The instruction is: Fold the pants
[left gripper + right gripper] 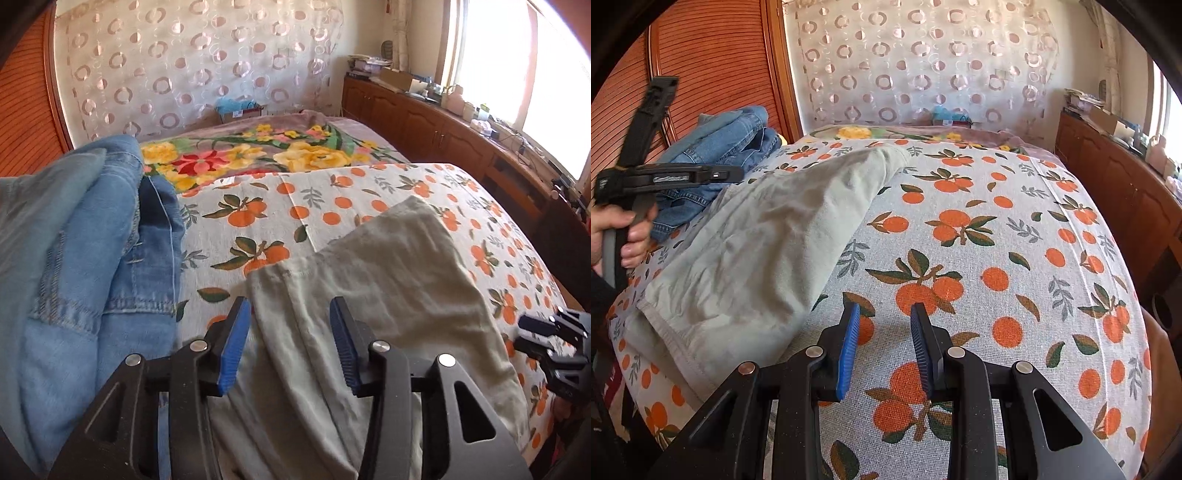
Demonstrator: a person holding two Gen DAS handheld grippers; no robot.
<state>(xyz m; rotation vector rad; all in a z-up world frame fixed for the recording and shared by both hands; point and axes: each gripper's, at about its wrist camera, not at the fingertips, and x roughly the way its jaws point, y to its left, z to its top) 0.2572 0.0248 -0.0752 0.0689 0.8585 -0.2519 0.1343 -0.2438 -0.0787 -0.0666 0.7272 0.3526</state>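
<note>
Pale grey-green pants (376, 280) lie folded lengthwise on the orange-print bedspread (332, 192); they also show in the right wrist view (768, 240), running from the near left edge toward the far middle. My left gripper (290, 314) is open and empty, hovering over the near part of the pants. My right gripper (884, 321) is open and empty over bare bedspread (997, 258), just right of the pants. The right gripper's tips show at the right edge of the left wrist view (532, 332). The left gripper's body shows at the left of the right wrist view (646, 177).
A pile of blue denim (85, 251) sits on the bed's left side, also in the right wrist view (731, 147). A floral blanket (258, 155) covers the far end. A wooden cabinet (443, 129) with clutter runs along the right wall under a window. A slatted wooden panel (713, 62) stands left.
</note>
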